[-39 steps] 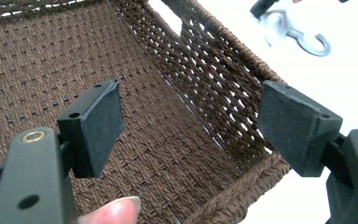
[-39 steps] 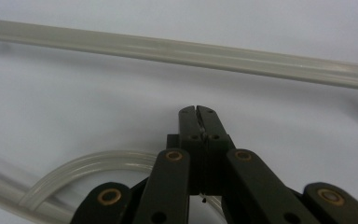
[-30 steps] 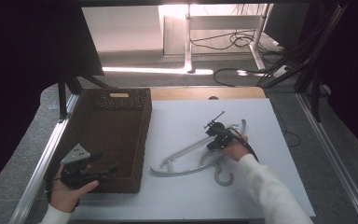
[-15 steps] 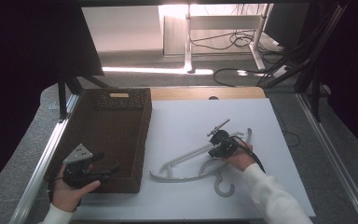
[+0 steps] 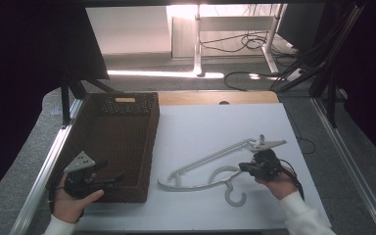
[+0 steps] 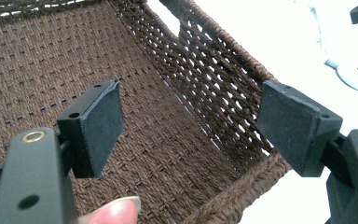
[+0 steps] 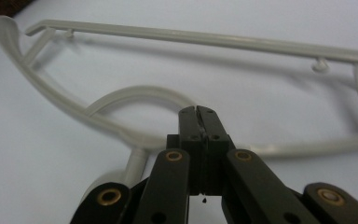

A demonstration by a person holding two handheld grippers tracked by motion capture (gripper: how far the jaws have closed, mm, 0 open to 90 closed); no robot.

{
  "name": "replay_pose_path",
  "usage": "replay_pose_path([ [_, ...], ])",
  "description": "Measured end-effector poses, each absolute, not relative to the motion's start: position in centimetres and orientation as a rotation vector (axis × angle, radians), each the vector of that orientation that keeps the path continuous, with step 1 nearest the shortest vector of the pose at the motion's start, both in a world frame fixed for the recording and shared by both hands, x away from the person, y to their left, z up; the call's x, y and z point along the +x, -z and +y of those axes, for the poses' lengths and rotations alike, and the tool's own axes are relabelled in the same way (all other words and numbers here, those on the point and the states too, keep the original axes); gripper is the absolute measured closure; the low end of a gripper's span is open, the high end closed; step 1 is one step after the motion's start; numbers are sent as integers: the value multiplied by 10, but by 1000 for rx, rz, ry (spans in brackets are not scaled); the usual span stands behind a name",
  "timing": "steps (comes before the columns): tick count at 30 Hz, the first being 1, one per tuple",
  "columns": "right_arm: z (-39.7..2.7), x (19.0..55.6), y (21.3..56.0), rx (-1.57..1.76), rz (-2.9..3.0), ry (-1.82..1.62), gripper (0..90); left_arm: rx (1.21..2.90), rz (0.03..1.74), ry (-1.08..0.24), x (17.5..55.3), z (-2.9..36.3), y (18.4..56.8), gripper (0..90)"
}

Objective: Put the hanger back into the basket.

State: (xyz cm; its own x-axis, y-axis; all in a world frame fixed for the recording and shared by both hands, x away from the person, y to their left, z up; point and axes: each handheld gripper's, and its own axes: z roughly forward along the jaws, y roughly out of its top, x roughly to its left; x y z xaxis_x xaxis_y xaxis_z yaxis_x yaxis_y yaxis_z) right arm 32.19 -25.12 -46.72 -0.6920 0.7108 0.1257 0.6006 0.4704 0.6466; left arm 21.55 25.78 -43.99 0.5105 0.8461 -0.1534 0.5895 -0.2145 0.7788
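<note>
On the white counter [image 5: 215, 127] in the high view, a pale plastic hanger [image 5: 210, 169] lies flat at 5 o'clock, beside a brown woven basket [image 5: 149, 142] at 9 o'clock. The right hand-held gripper [image 5: 247, 167] sits at the hanger's curved neck; the left hand-held gripper [image 5: 112, 178] hangs over the basket's near corner. Left gripper view: its jaws are spread wide, empty, above coarse wicker weave [image 6: 168, 154]. Right gripper view: the jaws are clenched together at the smooth, thin grey rod [image 7: 135, 135]; whether they pinch it cannot be told. Such slick, slender plastic could slip or pivot if lifted off-centre.
</note>
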Motion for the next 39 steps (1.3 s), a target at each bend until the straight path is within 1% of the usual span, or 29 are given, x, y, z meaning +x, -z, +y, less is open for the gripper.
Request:
replay_pose_path([
  [3, -262, 312, 468, 1165, 2533, -1047, 891, 1924, 1173, -389, 216, 256, 439, 228],
  [5, -274, 305, 471, 1182, 2520, -1072, 814, 1927, 1170, -387, 216, 254, 439, 228],
  [7, -278, 302, 472, 1197, 2500, -1099, 698, 1932, 1160, -387, 217, 252, 439, 228],
  [8, -278, 302, 472, 1197, 2500, -1099, 698, 1932, 1160, -387, 217, 252, 439, 228],
  [9, -279, 302, 473, 1209, 2484, -1111, 624, 1931, 1159, -387, 217, 251, 438, 228],
  [10, -280, 303, 474, 1227, 2472, -1134, 511, 1933, 1157, -385, 217, 250, 438, 227],
  [11, -280, 303, 474, 1227, 2472, -1134, 511, 1934, 1156, -386, 217, 250, 437, 227],
  [12, -281, 305, 474, 1239, 2477, -1155, 459, 1934, 1156, -392, 217, 249, 435, 227],
  [14, -280, 305, 473, 1239, 2477, -1157, 418, 1940, 1141, -400, 215, 246, 431, 226],
  [17, -281, 305, 471, 1240, 2468, -1164, 391, 1943, 1109, -391, 213, 238, 424, 229],
  [22, -282, 305, 469, 1245, 2447, -1163, 361, 1955, 1037, -332, 213, 221, 417, 237],
  [26, -283, 305, 468, 1243, 2440, -1156, 358, 1960, 995, -290, 217, 206, 413, 243],
  [31, -282, 306, 468, 1236, 2450, -1148, 354, 1991, 959, -272, 221, 187, 410, 249],
  [35, -282, 306, 467, 1229, 2450, -1144, 352, 2038, 925, -268, 225, 168, 409, 255],
  [39, -283, 306, 466, 1229, 2449, -1147, 352, 2082, 888, -237, 232, 146, 412, 267],
])
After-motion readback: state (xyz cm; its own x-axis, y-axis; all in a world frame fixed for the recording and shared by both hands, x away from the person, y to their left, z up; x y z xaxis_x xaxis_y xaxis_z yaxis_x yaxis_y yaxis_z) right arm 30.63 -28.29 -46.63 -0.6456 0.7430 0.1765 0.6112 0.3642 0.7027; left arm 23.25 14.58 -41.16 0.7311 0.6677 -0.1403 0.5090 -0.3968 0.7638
